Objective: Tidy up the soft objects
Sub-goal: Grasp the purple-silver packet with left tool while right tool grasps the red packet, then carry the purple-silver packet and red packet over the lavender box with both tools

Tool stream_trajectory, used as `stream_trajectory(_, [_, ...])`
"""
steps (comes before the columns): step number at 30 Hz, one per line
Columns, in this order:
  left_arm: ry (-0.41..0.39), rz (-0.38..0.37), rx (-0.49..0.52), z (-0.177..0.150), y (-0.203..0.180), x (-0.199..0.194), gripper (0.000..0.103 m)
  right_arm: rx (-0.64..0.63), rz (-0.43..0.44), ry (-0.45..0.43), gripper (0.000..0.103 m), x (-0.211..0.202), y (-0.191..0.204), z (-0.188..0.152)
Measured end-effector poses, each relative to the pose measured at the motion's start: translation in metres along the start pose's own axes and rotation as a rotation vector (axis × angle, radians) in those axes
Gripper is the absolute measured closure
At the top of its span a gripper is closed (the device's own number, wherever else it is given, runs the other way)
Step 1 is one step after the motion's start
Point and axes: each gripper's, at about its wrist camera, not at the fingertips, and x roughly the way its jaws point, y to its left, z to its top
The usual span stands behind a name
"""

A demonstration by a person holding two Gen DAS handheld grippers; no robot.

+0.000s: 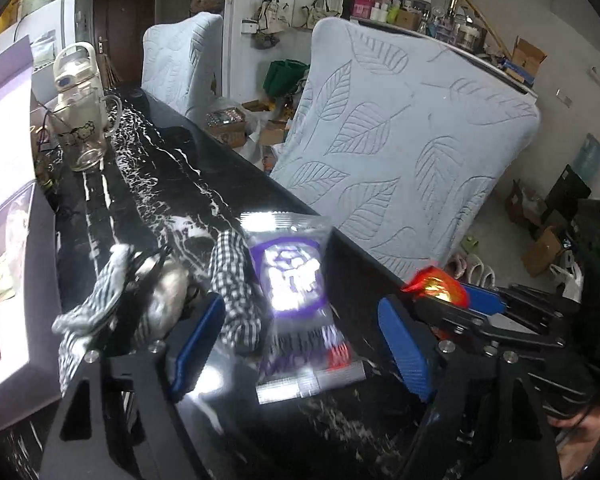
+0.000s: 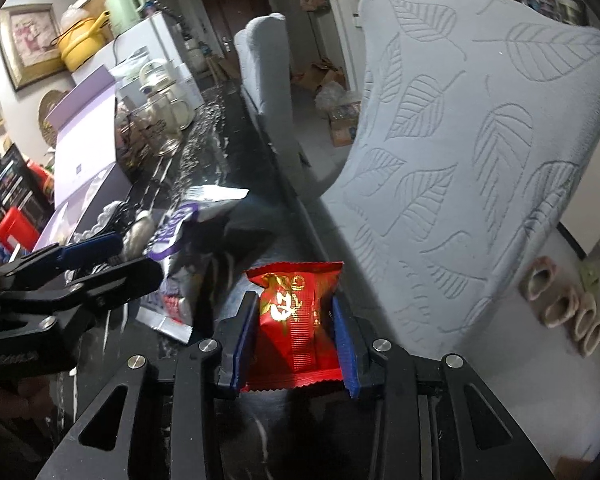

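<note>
Gripping red packet (image 2: 296,316) between right gripper (image 2: 296,344) pads | left gripper (image 1: 300,344) straddling purple bag (image 1: 296,292), jaws part-open, not pressing | centring before squeezing; avoiding checked cloth (image 1: 236,292) beside left pad.

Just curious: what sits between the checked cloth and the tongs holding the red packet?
A purple-and-white packet lies on the black marble table, between the checked cloth and the right tongs gripping the red packet; left wrist view.

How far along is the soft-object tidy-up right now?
Done: nothing looks put away yet. In hand: the right gripper is shut on the red packet; the left gripper is open over the purple-and-white bag. Left: that bag and the checkered cloth, both lying on the black counter.
</note>
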Motion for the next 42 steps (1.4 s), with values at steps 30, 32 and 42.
stream_trajectory(30, [0.151,-0.015,0.090,-0.034,-0.032,-0.003,0.069,0.022,0.015,-0.023,0.067,-0.026,-0.011,-0.013])
stream_trajectory(32, [0.156,-0.023,0.086,-0.041,-0.032,-0.012,0.069,0.017,0.026,-0.019,0.067,-0.027,-0.008,-0.017])
stream_trajectory(42, [0.160,-0.014,0.020,-0.080,-0.011,-0.050,0.069,-0.025,0.097,0.007,0.067,-0.031,0.023,-0.038])
